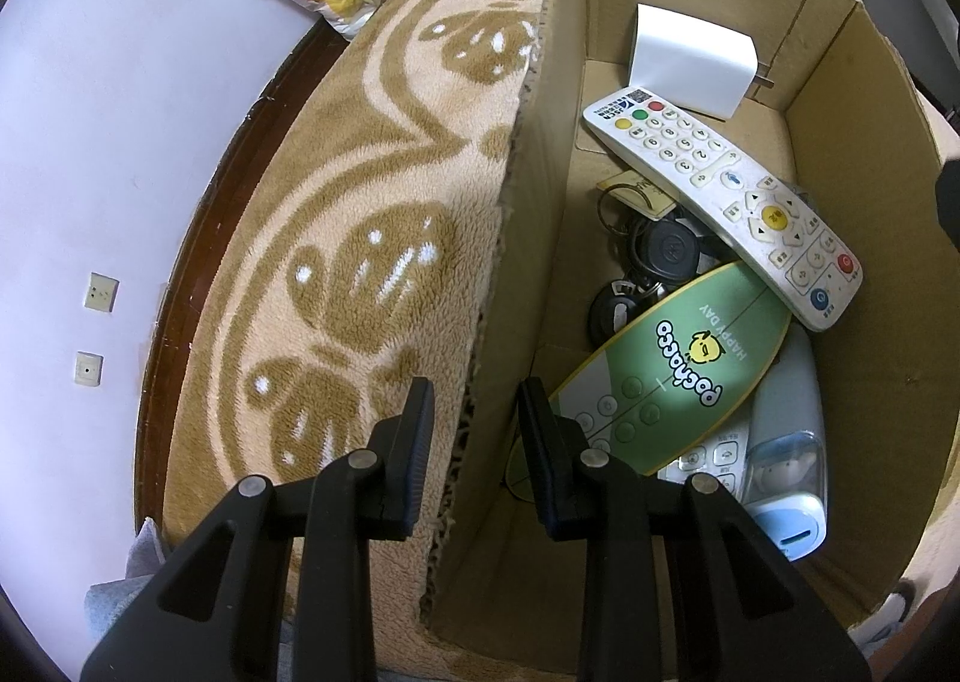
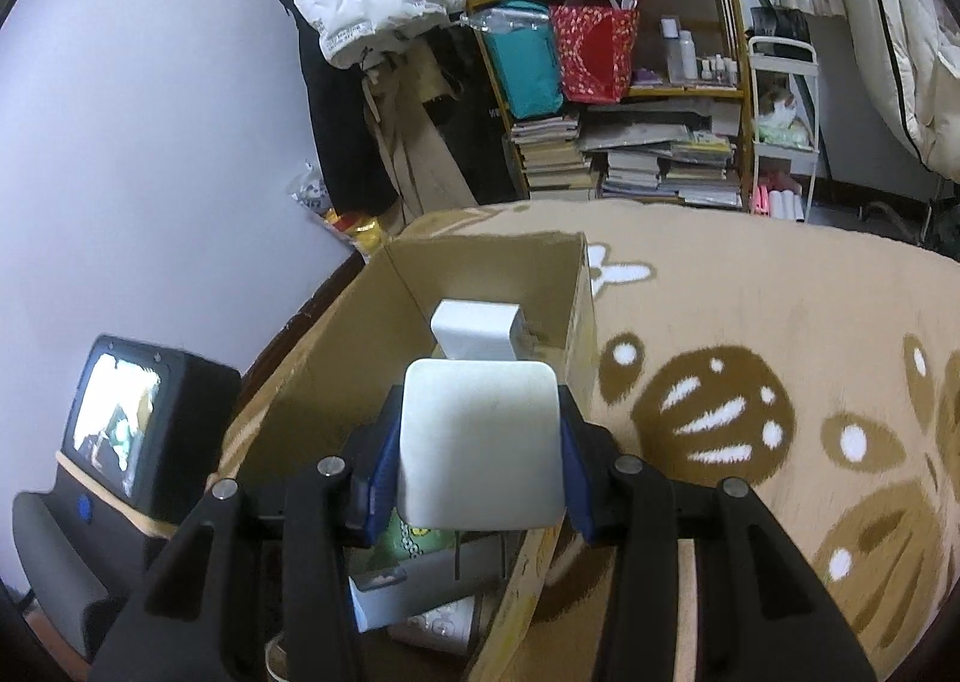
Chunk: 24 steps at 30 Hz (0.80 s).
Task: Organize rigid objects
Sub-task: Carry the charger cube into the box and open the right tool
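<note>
Left gripper (image 1: 475,430): points forward and down over the near left wall of the cardboard box (image 1: 864,274); its fingers (image 1: 420,436) stand apart with nothing between them, one finger outside the wall above the blanket, the other inside the box.
Right gripper (image 2: 480,442): held above the near end of the box, aimed along its length; the blue-padded fingers (image 2: 384,472) are pressed against both sides of a white rounded block (image 2: 480,442), which sits clear of the box contents below it.
Cardboard box: open at the top, resting on a tan blanket (image 1: 336,238) with a brown floral pattern.
White charger (image 1: 690,60): leans against the far wall inside the box, its prongs pointing to the right.
White remote (image 1: 726,202): lies diagonally across the middle of the box, on top of a tangle of black keys and fobs (image 1: 654,256).
Green card (image 1: 678,370): printed with a yellow cartoon figure, propped slantwise at the near end, its top edge touching the white remote.
Pale blue device (image 1: 786,454): lies at the near right corner, partly under the green card; beside it part of a second white keypad shows.
Background: a bookshelf (image 2: 630,141) with stacked books and bags stands behind the blanket.
</note>
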Available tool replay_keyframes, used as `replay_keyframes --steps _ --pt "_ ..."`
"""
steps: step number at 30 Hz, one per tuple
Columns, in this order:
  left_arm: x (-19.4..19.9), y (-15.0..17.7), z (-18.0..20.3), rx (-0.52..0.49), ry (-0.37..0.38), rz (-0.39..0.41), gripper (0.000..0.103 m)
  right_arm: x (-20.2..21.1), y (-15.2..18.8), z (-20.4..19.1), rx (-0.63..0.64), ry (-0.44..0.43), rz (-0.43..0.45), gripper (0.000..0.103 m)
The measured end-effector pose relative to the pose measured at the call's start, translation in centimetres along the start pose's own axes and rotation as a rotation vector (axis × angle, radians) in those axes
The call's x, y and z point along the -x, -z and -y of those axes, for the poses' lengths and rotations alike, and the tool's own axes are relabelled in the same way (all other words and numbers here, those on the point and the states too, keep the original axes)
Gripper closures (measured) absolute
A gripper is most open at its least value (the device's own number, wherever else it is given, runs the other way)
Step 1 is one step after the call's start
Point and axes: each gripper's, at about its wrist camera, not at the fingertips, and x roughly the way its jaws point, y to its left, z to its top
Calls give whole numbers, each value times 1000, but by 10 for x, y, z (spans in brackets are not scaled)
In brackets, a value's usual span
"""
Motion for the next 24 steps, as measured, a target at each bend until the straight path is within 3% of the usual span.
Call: replay_keyframes --steps 8,14,16,21,24 --pt "1 3 -3 7 10 10 75 7 2 -1 0 27 -12 51" --pt "9 8 -2 -8 -5 31 75 22 5 -1 0 36 -22 40" --pt "11 9 -3 -1 0 42 75 28 5 -1 0 37 -24 25" --pt "27 13 -14 71 48 114 74 49 7 0 9 67 -1 11" --pt "37 15 -22 106 77 159 71 60 8 4 2 75 1 10"
